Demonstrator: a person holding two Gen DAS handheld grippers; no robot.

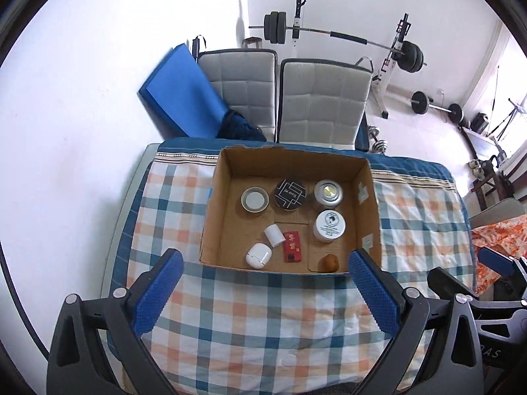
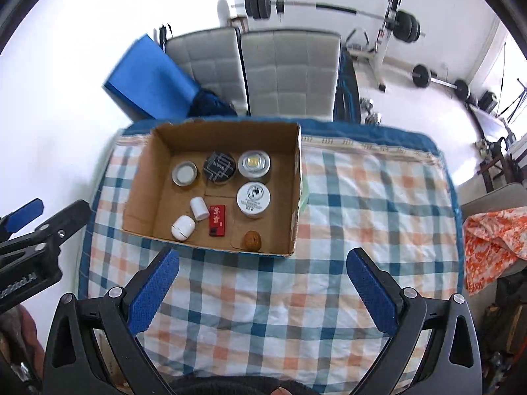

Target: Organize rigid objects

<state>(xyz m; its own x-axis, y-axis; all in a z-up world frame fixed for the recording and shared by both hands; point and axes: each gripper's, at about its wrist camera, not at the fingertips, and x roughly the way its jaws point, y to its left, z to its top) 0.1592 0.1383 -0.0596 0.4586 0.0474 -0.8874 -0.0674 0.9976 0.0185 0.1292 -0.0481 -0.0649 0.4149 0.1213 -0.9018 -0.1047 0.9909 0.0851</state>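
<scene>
Standing on a checked cloth [image 1: 263,312] spread over the table, an open cardboard box [image 1: 210,217] is seen from above in both wrist views, with every small object gathered inside it. Along the far side of its floor three round items are lined up: a clear-rimmed lid [image 1: 254,199] at the left, a black patterned tin [image 1: 291,195] in the middle and a silver tin [image 1: 328,192] at the right. Just in front of the silver tin a white jar [image 1: 330,225] is placed. Nearer the front wall a small white cylinder [image 1: 274,234] is lying tilted, with a white earbud case [image 1: 258,256] just beside it and a red card-like packet [image 1: 292,246] to its right. A brown walnut-like object [image 1: 330,262] is found in the front right corner. The left gripper [image 1: 265,263] is held above the cloth in front of the box with its blue pads spread wide and nothing between them. The right gripper [image 2: 263,263] is likewise held wide apart and empty, nearer the box's right front corner. Behind the table two grey padded chairs [image 1: 326,98], a blue mat [image 1: 181,92] and a barbell rack [image 1: 395,46] are visible, and an orange patterned fabric [image 2: 494,240] is seen at the right edge.
</scene>
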